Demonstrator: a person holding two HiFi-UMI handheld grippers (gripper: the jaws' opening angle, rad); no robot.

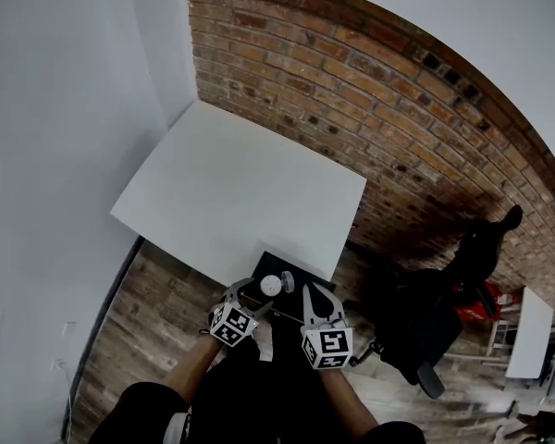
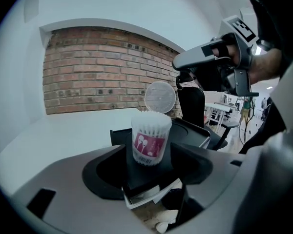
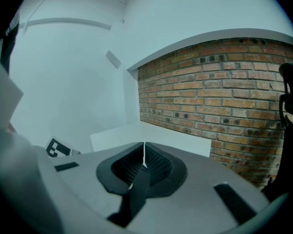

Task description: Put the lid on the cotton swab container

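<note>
The cotton swab container [image 2: 151, 137] is a clear round tub with a pink label, full of white swabs and with no lid on it. It stands upright on a black block [image 2: 142, 177]. My left gripper [image 2: 147, 172] is open, and the tub stands between its jaws with a gap on each side. In the head view the tub's white top [image 1: 270, 285] shows just ahead of my left gripper [image 1: 252, 296]. The round white lid [image 2: 160, 97] hangs beyond and above the tub, upright on edge. My right gripper [image 3: 144, 162] is shut on the lid [image 3: 144, 152], seen edge-on as a thin line.
The black block sits beside a black tray [image 1: 294, 265] at the near edge of a white table [image 1: 231, 188]. A brick wall [image 1: 370, 109] runs behind the table. A black office chair [image 1: 425, 326] stands on the wooden floor to the right.
</note>
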